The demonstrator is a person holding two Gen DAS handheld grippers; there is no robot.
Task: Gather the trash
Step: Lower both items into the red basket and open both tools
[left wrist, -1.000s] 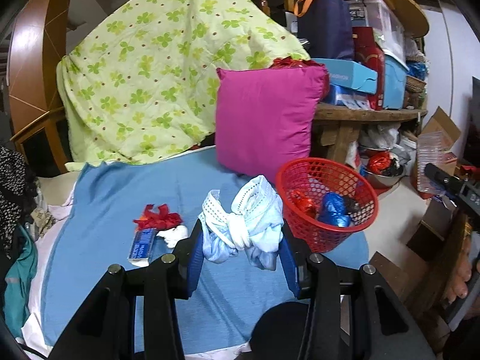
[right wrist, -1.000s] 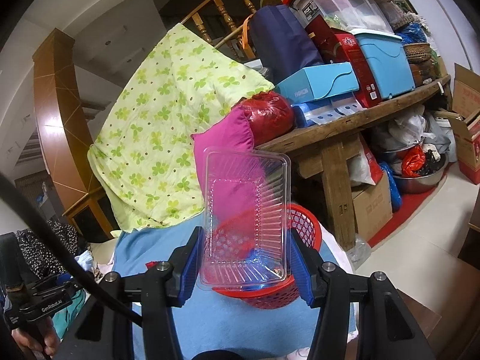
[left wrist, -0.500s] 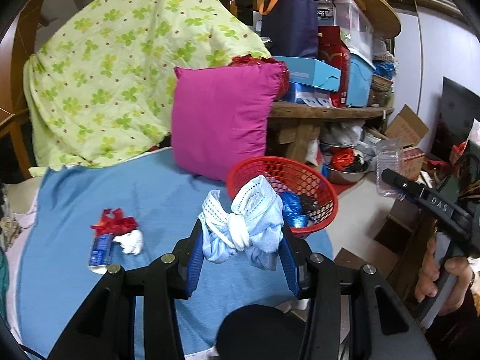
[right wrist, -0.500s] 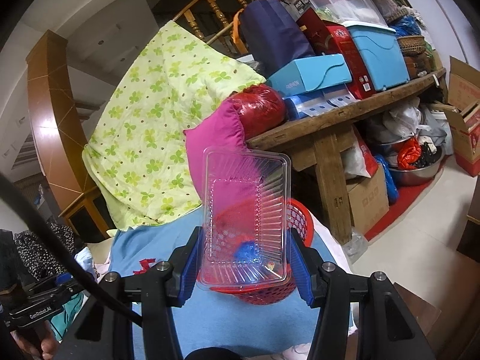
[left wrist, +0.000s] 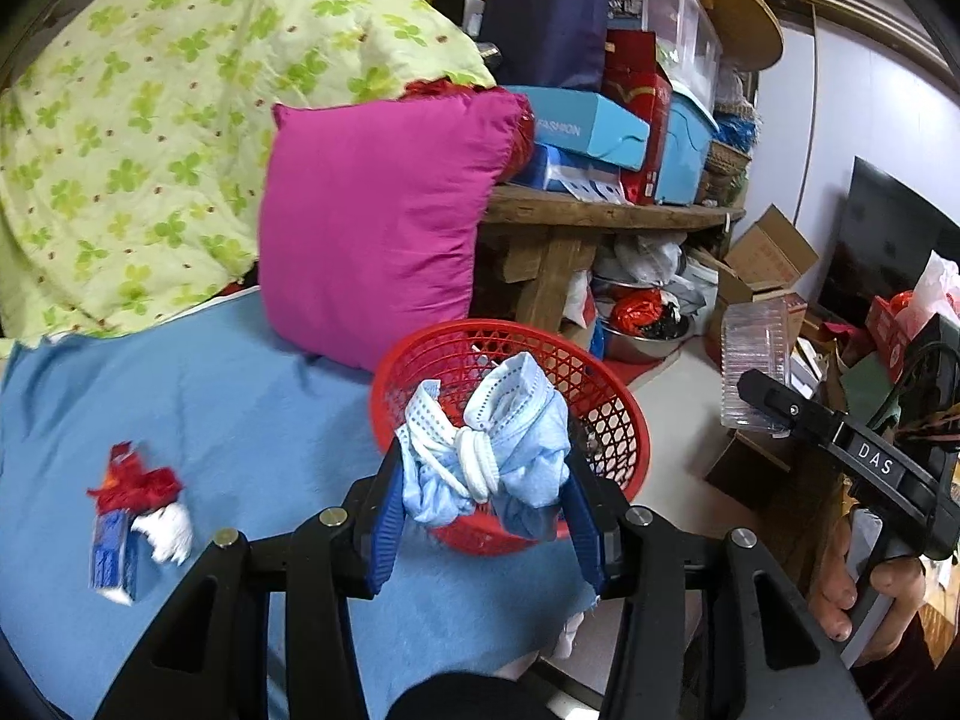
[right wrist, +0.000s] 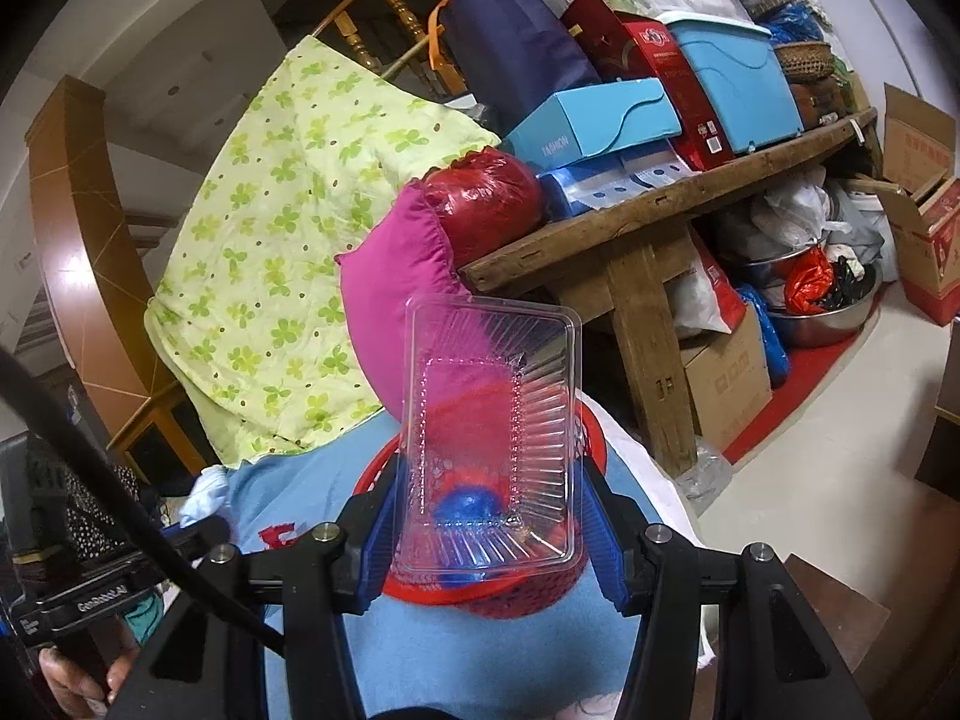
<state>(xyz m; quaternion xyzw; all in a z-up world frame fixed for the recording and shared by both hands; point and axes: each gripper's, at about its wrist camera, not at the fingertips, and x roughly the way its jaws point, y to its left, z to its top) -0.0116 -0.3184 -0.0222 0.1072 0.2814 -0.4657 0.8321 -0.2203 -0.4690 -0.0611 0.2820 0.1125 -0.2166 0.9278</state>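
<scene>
My left gripper (left wrist: 483, 492) is shut on a bundle of blue face masks (left wrist: 486, 444) and holds it above the near rim of the red mesh basket (left wrist: 612, 414) on the blue sheet (left wrist: 240, 408). My right gripper (right wrist: 489, 516) is shut on a clear plastic tray (right wrist: 498, 444), held upright just in front of and above the same basket (right wrist: 522, 594). The tray also shows in the left wrist view (left wrist: 753, 369), off to the right of the basket. A red wrapper (left wrist: 135, 483), a white tissue (left wrist: 168, 531) and a blue packet (left wrist: 111, 546) lie on the sheet at the left.
A magenta pillow (left wrist: 372, 222) stands behind the basket, against a green clover quilt (left wrist: 150, 120). A wooden bench (left wrist: 600, 222) stacked with boxes is at the right, with bags and a metal bowl (left wrist: 642, 339) under it. Cardboard boxes (right wrist: 924, 222) stand on the floor.
My left gripper has carried the masks rightward until they hang over the basket's near rim. My right gripper with the tray has closed in on the basket from the right.
</scene>
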